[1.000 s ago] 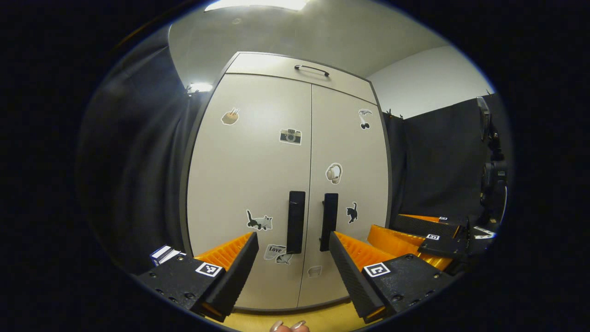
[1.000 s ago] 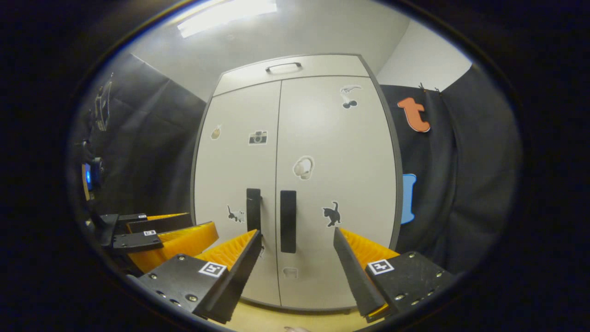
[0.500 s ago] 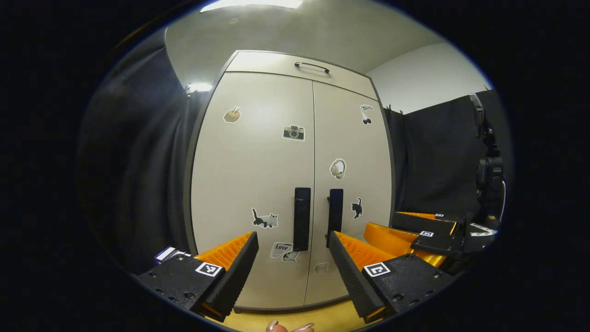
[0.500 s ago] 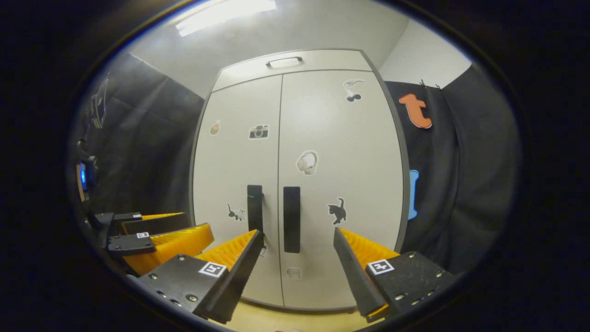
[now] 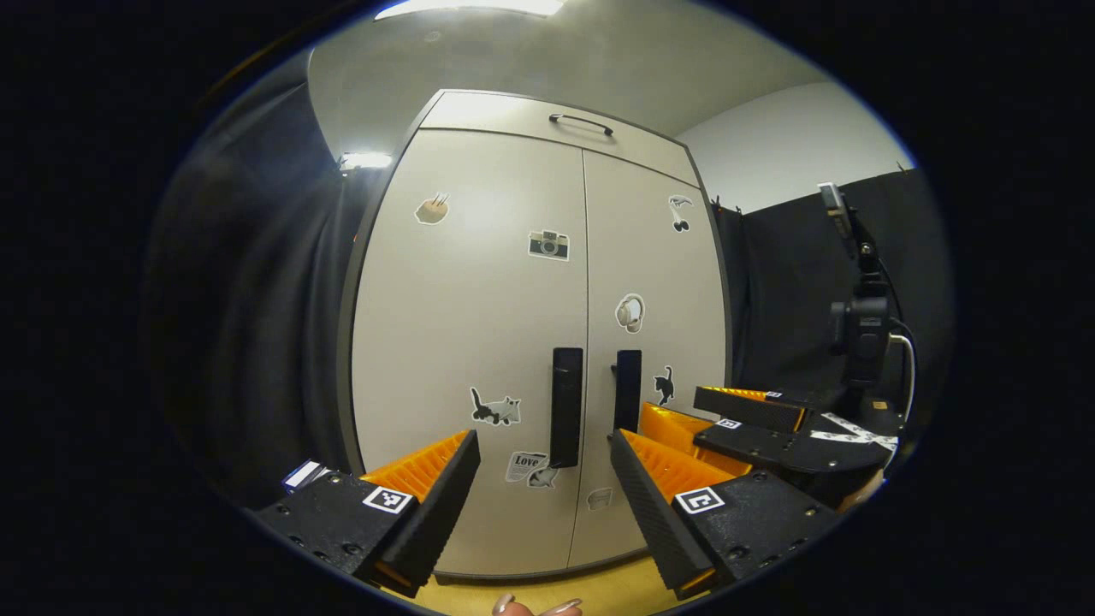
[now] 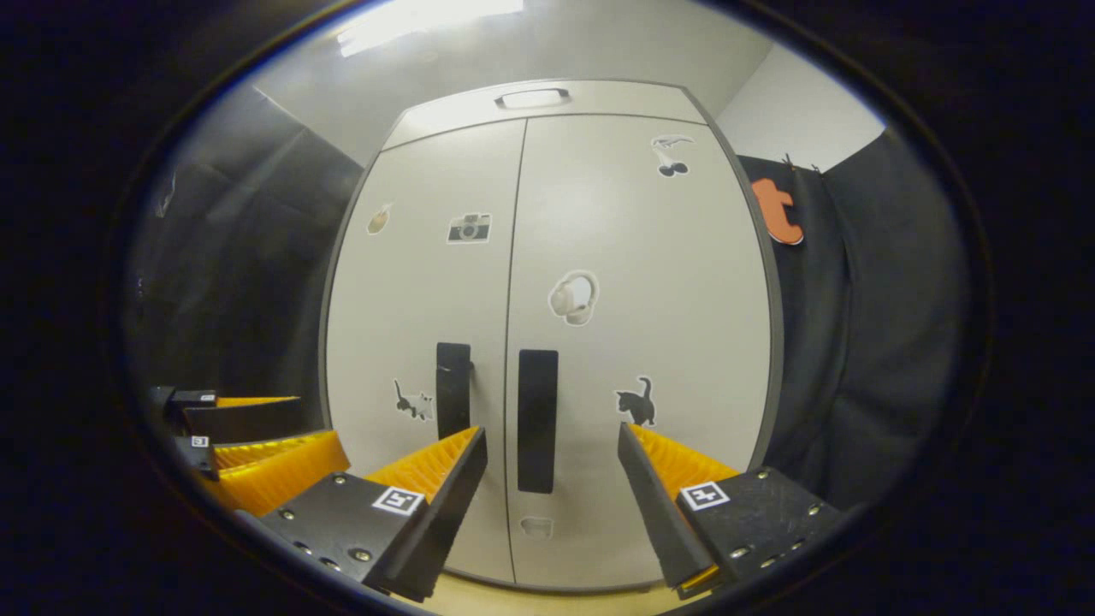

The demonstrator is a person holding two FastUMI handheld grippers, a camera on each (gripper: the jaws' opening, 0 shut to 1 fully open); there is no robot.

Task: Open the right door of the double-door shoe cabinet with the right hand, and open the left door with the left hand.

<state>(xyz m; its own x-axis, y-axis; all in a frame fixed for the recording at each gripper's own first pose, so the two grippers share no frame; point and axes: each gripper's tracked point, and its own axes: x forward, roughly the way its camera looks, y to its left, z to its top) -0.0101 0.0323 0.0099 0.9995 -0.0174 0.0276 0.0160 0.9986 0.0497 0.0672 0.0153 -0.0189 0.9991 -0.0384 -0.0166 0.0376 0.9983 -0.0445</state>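
Note:
The pale shoe cabinet stands straight ahead with both doors shut. In the left gripper view its left door [image 5: 462, 299] carries a black vertical handle [image 5: 566, 406], and the right door [image 5: 663, 257] has its own handle [image 5: 628, 389]. My left gripper [image 5: 543, 443] is open, short of the doors, with the left handle showing between its fingers. The right gripper [image 5: 744, 419] is ahead of it on the right. In the right gripper view my right gripper [image 6: 552, 438] is open, short of the right door [image 6: 642, 257], with the right handle [image 6: 537, 419] in its gap. The left handle [image 6: 453, 389] and left gripper [image 6: 248, 436] lie to its left.
A flap with a bar handle [image 5: 582, 125] tops the cabinet. A camera on a stand [image 5: 860, 334] is at the right. A small box [image 5: 299, 473] lies on the floor left of the cabinet. Wooden floor [image 5: 599, 590] runs under the doors. Black cloth hangs on both sides.
Both grippers have come a little closer to the cabinet. The right gripper has moved further forward toward the handles. Both doors remain shut.

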